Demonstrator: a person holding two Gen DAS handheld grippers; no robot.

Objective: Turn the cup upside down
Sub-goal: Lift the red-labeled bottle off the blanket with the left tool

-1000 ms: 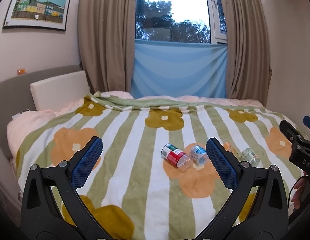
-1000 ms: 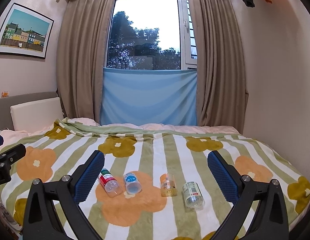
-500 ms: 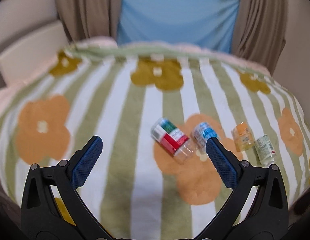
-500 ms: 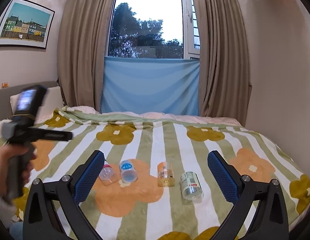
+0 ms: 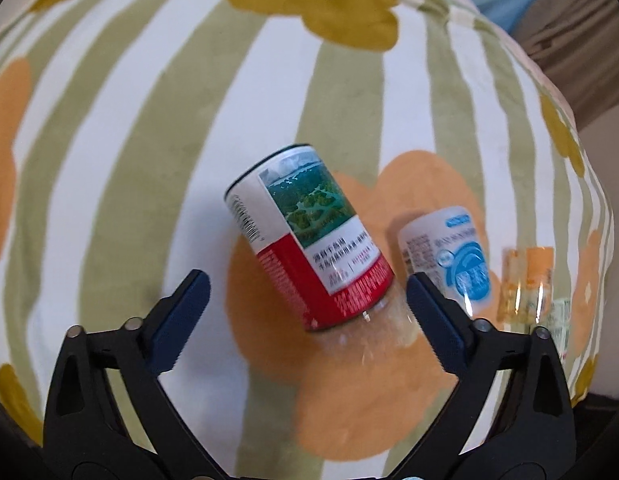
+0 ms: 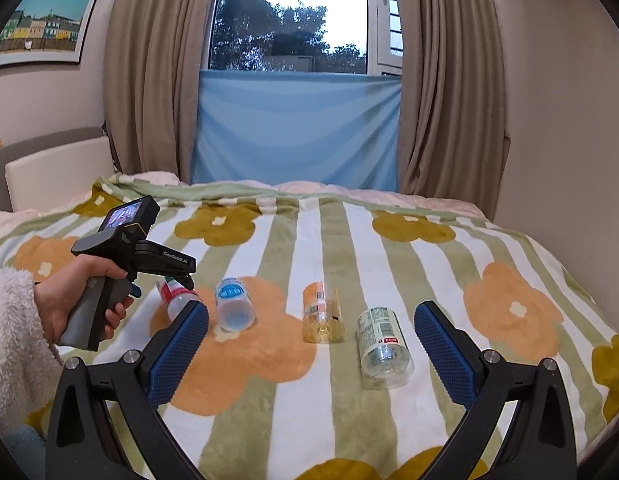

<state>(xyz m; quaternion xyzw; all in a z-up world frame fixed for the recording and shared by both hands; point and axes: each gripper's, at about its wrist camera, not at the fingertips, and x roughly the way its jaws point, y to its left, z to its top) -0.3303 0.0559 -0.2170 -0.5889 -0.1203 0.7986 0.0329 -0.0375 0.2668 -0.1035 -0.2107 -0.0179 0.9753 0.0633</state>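
Several clear plastic cups with labels lie on their sides in a row on the bed. The red, white and green labelled cup (image 5: pixel 309 240) fills the left wrist view, its clear end between the fingers of my open left gripper (image 5: pixel 305 296). It shows small in the right wrist view (image 6: pixel 171 294), partly behind the left gripper's body (image 6: pixel 133 248). To its right lie the blue labelled cup (image 6: pixel 234 304), the orange labelled cup (image 6: pixel 322 312) and the green-white labelled cup (image 6: pixel 383 340). My right gripper (image 6: pixel 311 340) is open and empty, held back above the bed's near part.
The bed is covered by a blanket (image 6: pixel 449 264) with green stripes and orange flowers. A headboard and white cushion (image 6: pixel 57 172) are on the left, curtains and a window (image 6: pixel 293 80) at the far end, a wall (image 6: pixel 569 120) on the right.
My left gripper has moved forward and down to the red labelled cup, which is now between its open fingers. The right gripper has barely moved.
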